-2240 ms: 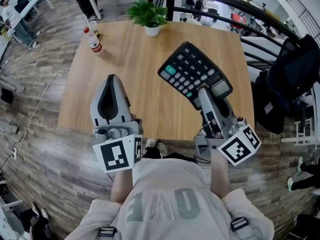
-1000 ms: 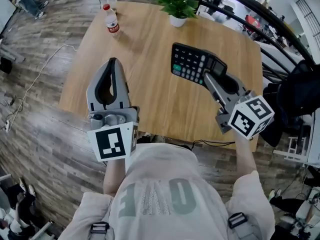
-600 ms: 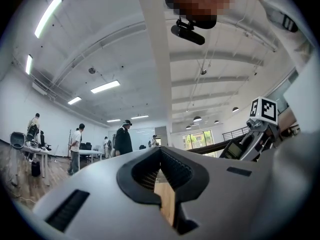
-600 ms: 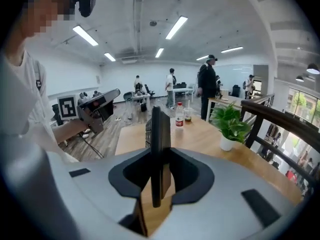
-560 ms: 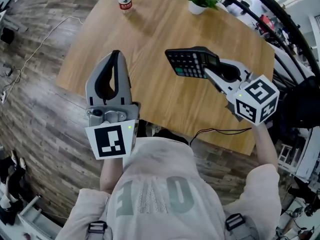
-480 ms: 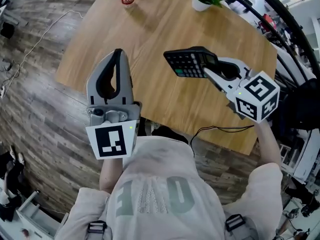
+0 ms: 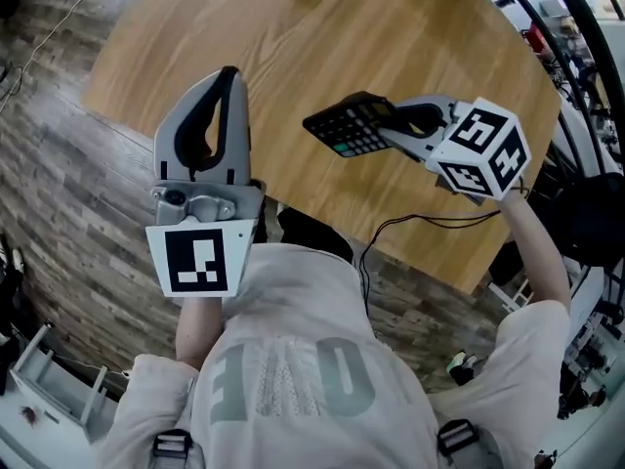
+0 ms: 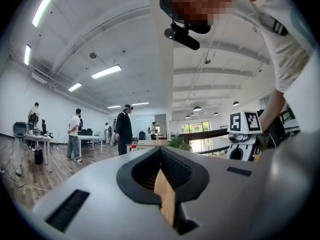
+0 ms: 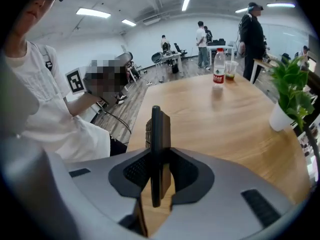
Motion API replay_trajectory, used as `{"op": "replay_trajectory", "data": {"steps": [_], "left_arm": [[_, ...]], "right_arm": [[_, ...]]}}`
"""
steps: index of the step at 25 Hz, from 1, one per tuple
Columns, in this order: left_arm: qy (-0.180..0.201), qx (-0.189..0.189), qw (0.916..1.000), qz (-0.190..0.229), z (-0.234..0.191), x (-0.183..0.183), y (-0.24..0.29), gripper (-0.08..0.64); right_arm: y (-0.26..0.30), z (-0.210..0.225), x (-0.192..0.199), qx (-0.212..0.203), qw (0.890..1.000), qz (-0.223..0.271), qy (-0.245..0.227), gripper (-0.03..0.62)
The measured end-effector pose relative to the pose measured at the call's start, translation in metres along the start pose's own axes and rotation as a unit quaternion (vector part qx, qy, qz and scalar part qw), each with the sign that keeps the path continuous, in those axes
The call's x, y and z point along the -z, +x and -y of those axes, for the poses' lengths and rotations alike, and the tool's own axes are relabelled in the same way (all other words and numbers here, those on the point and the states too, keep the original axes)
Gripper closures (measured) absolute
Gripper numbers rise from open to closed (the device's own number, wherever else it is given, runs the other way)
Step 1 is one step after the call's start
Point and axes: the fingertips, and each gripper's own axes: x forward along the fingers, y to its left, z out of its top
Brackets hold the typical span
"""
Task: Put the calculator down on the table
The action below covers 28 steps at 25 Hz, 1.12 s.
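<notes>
The black calculator (image 7: 347, 130) hangs above the near part of the wooden table (image 7: 293, 27), tilted with its keys partly in sight. My right gripper (image 7: 395, 130) is shut on its display end. In the right gripper view the calculator (image 9: 156, 129) stands edge-on between the pads of the right gripper (image 9: 157, 156), over the table (image 9: 215, 124). My left gripper (image 7: 229, 78) hovers at the table's near edge, shut, with nothing in it. The left gripper (image 8: 161, 156) points level across the room in its own view.
A water bottle (image 9: 218, 66) and a cup (image 9: 230, 69) stand at the table's far end, and a potted plant (image 9: 290, 91) at its right side. A black cable (image 7: 410, 225) hangs off the near edge. Several people stand in the room behind.
My right gripper has sunk and tipped downward with the calculator, which has turned from face-up to nearly edge-on. My left gripper has come down a little, still shut.
</notes>
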Motion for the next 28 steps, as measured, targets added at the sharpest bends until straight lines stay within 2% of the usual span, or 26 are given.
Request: {"op": "replay_trajectory", "data": {"steps": [6, 12, 18, 24, 28], "left_arm": [[-0.002, 0.008, 0.9999, -0.013, 0.011, 0.020, 0.003, 0.551], [0.000, 0.014, 0.9993, -0.034, 0.015, 0.048, 0.008, 0.551], [0.003, 0.005, 0.9991, -0.041, -0.008, 0.058, 0.001, 0.551], [0.006, -0.004, 0.9987, -0.050, -0.043, 0.062, 0.006, 0.551], [0.005, -0.002, 0.9983, -0.057, -0.041, 0.070, 0.007, 0.551]], "right_arm": [[0.038, 0.005, 0.034, -0.077, 0.995, -0.055, 0.015, 0.492], [0.067, 0.013, 0.053, -0.120, 0.989, -0.082, 0.027, 0.492], [0.094, 0.016, 0.047, -0.145, 0.983, -0.099, 0.047, 0.492], [0.116, 0.026, 0.021, -0.173, 0.976, -0.117, 0.068, 0.492], [0.124, 0.033, 0.024, -0.181, 0.973, -0.118, 0.077, 0.492]]}}
